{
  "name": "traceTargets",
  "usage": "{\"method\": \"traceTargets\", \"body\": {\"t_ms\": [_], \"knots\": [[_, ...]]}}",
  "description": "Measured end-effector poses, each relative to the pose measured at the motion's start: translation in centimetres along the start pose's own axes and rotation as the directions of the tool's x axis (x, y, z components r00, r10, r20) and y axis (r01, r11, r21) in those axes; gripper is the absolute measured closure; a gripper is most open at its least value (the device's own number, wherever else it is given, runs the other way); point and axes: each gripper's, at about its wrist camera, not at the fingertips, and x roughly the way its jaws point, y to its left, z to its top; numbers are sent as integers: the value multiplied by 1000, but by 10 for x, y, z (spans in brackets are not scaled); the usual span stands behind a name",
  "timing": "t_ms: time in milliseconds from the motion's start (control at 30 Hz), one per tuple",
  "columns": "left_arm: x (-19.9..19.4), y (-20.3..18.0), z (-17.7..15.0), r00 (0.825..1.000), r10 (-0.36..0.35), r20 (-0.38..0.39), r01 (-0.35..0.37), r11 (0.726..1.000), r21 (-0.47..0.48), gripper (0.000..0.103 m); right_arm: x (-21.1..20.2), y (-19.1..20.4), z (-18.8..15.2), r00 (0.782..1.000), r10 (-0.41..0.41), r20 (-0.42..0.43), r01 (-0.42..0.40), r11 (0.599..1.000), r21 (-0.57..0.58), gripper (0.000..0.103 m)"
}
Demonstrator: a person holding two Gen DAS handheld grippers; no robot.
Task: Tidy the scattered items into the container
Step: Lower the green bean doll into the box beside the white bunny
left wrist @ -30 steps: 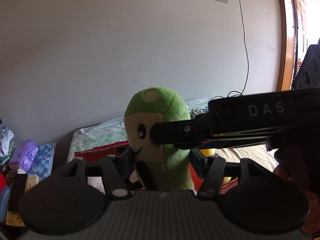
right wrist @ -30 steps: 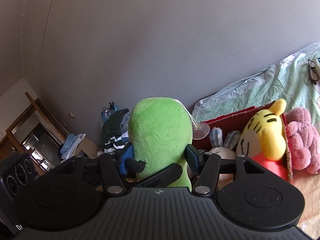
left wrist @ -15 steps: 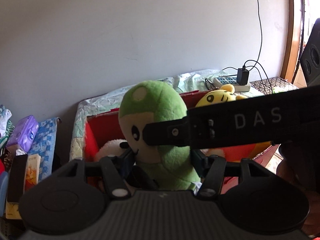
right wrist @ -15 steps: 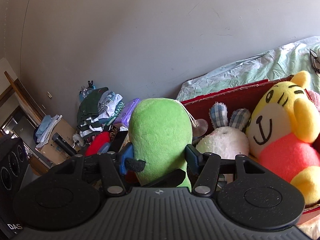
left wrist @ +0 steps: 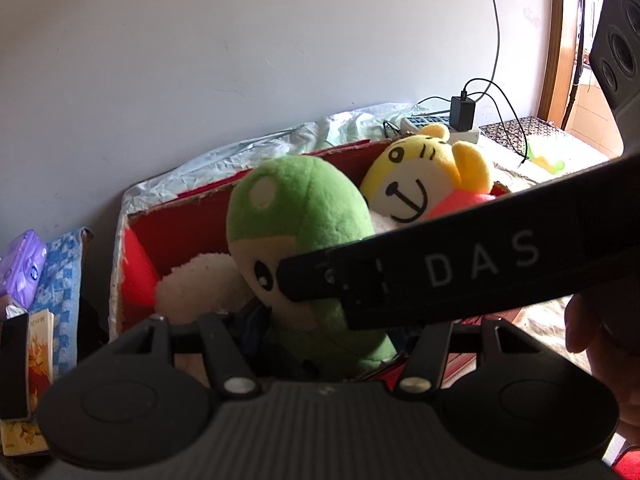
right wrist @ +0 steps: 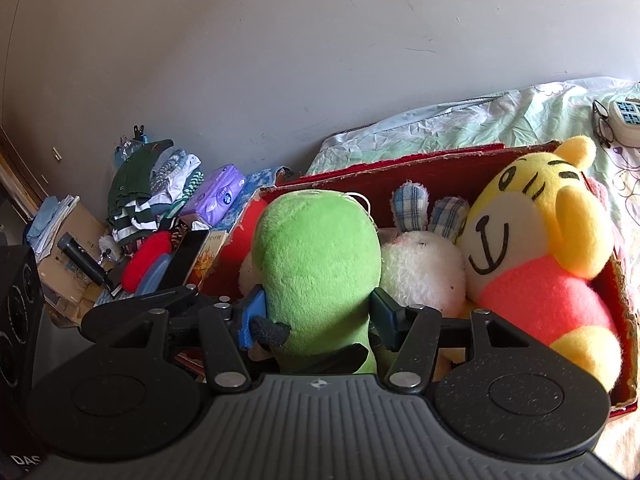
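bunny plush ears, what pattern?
Blue-and-white plaid on the bunny's ears; clearest in the right wrist view.

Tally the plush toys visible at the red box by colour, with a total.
Green plush: 1, gripped by both claws, right claw, left claw
Yellow tiger plush: 1
White rabbit plush: 1
Total: 3, at the red box

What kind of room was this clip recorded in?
Probably a bedroom: a crumpled bedsheet against the wall, a pile of clothes, and plush toys in a red box.
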Motion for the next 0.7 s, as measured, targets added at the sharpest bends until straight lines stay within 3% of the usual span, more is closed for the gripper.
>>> {"method": "traceTargets", "body": {"t_ms": [233, 367, 500, 700], "knots": [[-4, 13, -7, 999, -32, -4, 32, 998, -60, 34, 6, 8, -1, 997, -71, -32, 70, 997, -28, 50], [-5, 20, -11, 1000, -17, 2, 17, 998, -61, 31, 20, 4, 0, 997, -32, -75, 35, 999, 35, 50], [-5, 28, -13, 1000, -16, -1, 15, 997, -74, 31, 24, 12, 1, 995, -55, -79, 56, 998, 0, 49], [-9, 19, -11, 999, -38, -1, 38, 998, -58, 42, 21, -1, -3, 985, -7, -174, 22, 996, 84, 50]]}}
